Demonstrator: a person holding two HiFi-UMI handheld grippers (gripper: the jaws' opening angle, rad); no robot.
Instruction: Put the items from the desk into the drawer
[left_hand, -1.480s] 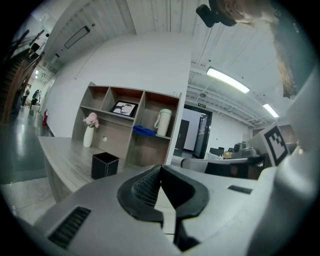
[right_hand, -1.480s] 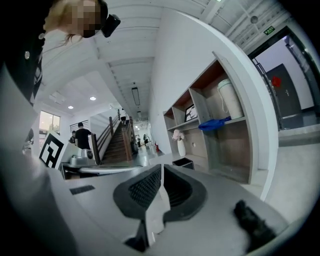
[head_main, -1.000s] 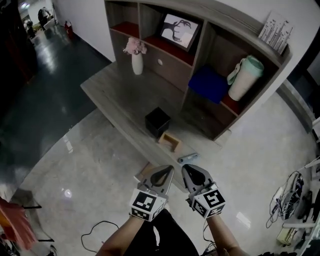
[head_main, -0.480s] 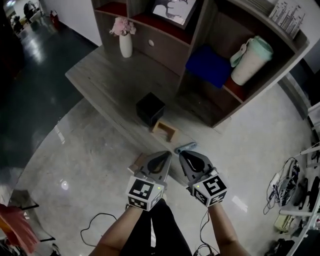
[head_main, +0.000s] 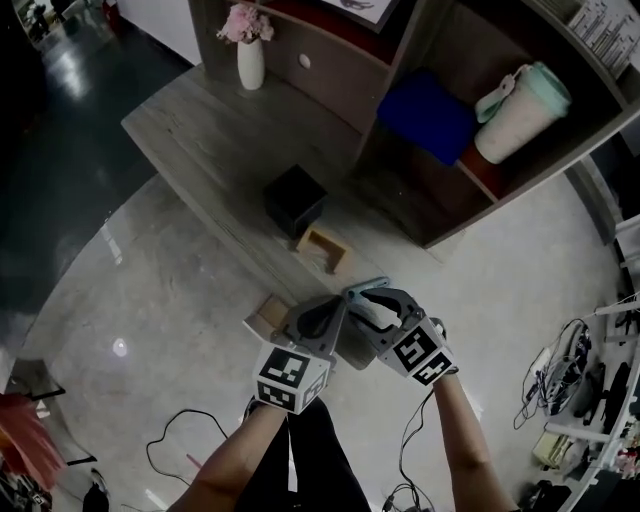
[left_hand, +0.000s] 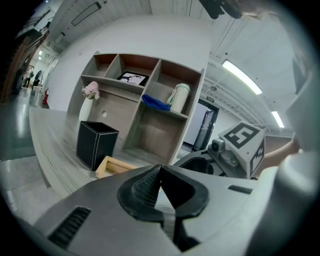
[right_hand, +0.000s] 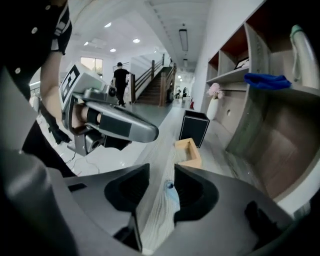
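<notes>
My right claw (right_hand: 161, 187) had just been opening and stood wide, straddling the near edge of the desk (head_main: 200, 140). The small pale-blue item (right_hand: 172, 197) lay between its jaws, not yet pinched. I judged it the first to take, being nearest. My left claw (left_hand: 159, 172) was closed on nothing, held just beside, out of the way. The black box (head_main: 293, 198) and the wooden tray (head_main: 322, 250) sat farther along the desk.

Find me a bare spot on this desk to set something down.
The widest bare stretch of the desk lies between the vase and the black box, out to the front edge. A narrower bare strip runs between black box and shelf unit. Crowded at the near end: the black box, wooden tray and a small blue item sit close together.
</notes>
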